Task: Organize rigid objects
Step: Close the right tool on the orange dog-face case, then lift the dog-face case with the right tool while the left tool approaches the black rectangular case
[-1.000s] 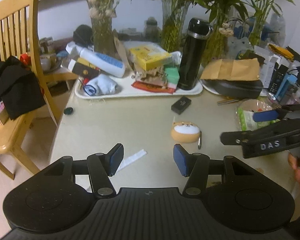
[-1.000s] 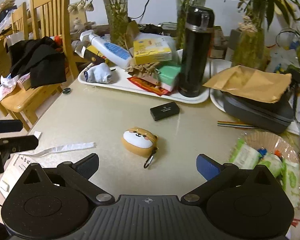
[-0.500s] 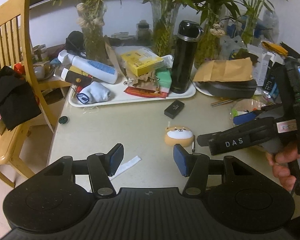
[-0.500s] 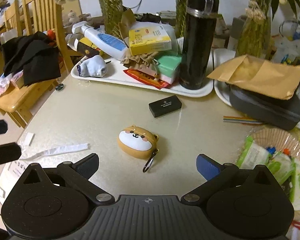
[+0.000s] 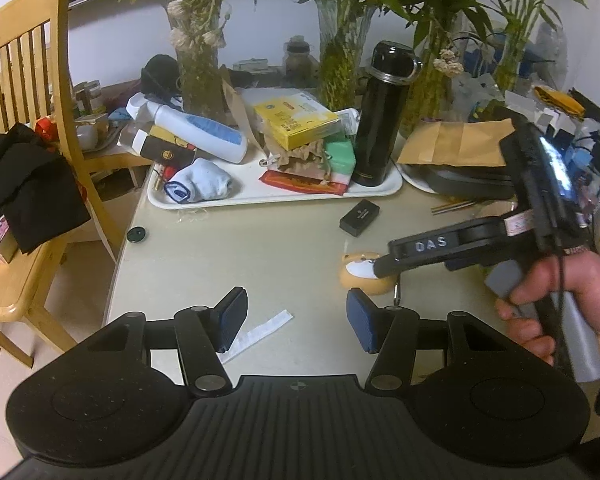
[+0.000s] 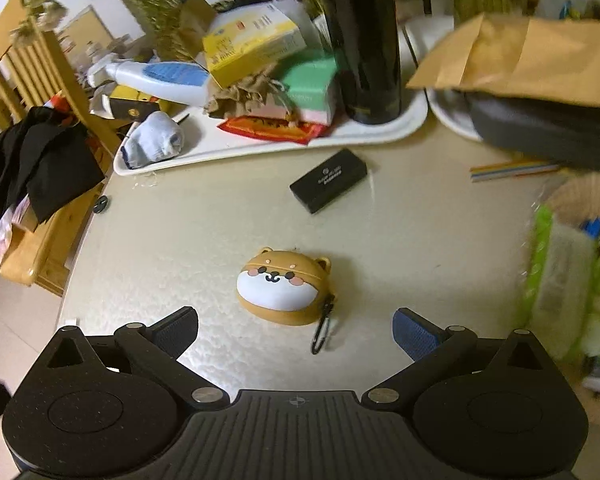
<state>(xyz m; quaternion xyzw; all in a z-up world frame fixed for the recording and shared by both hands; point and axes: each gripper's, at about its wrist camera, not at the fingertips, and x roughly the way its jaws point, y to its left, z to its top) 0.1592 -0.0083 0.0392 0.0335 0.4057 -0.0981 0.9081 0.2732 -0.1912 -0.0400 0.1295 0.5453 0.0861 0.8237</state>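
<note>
A: Where is the dog case (image 6: 284, 286) found?

B: On the bare counter (image 6: 180, 248), low in the centre of the right wrist view, just ahead of the right tongs (image 6: 296, 330). Those jaws are spread wide with nothing between them. The left tongs (image 5: 296, 320) are seen half apart and empty at the bottom of the left view, over a paper strip (image 5: 260, 330).

A: What might be spoiled from here?

B: The case is rounded and smooth, so it could be squirted out sideways if it is pinched off centre. The clip (image 6: 322, 332) hangs at its lower right edge, near the right pad; it could be caught instead of the body, and the case would then be left dangling.

A: Anything else nearby?

B: The black box (image 6: 328, 186) lies above it, well apart. The tray (image 6: 380, 136) at the top is already crowded, so the bottle (image 6: 360, 40) could be knocked if the case is carried there carelessly.
</note>
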